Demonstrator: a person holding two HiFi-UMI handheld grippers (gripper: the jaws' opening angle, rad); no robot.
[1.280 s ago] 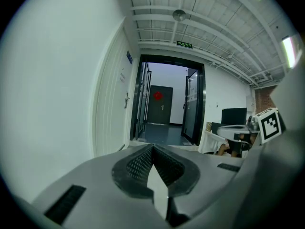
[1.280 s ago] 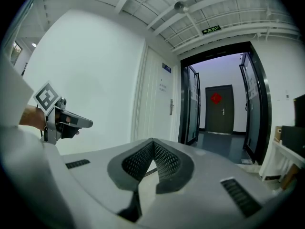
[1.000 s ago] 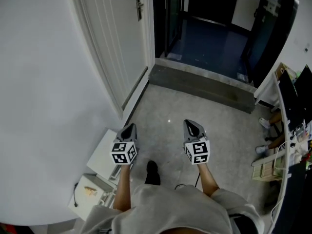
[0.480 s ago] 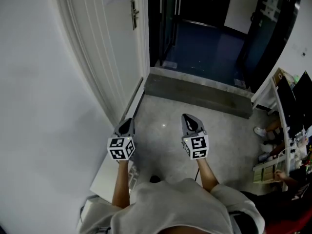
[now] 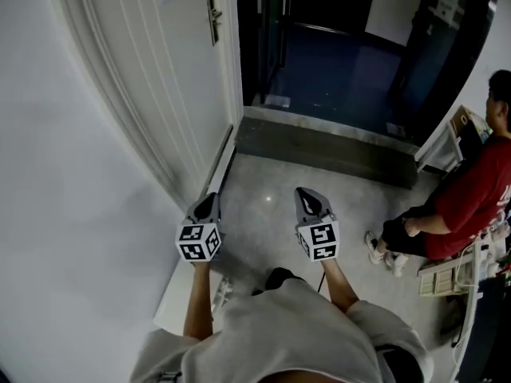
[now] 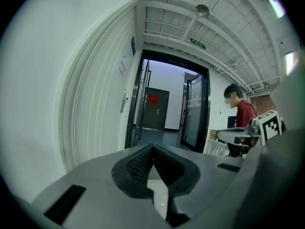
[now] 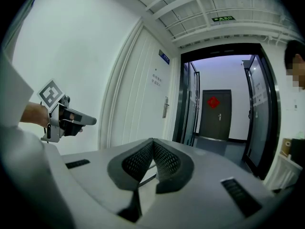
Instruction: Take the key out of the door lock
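The white door (image 5: 172, 78) stands far ahead on the left, with its metal handle and lock plate (image 5: 213, 17) high on the panel. The handle also shows in the left gripper view (image 6: 124, 100) and in the right gripper view (image 7: 165, 107). No key can be made out at this distance. My left gripper (image 5: 208, 202) and right gripper (image 5: 306, 195) are held side by side over the grey floor, well short of the door. Both are shut with nothing between their pads. The left gripper (image 7: 71, 119) shows in the right gripper view, and the right gripper (image 6: 245, 132) in the left gripper view.
A dark open doorway (image 5: 335, 46) with a raised grey threshold (image 5: 327, 146) lies ahead. A person in a red shirt (image 5: 467, 198) sits at the right, beside shelves (image 5: 451, 274). A white wall (image 5: 72, 214) runs along the left.
I have moved forward: the door and its handle have slid left in the head view. The person in red has come into view at the right. Both grippers keep their pose.
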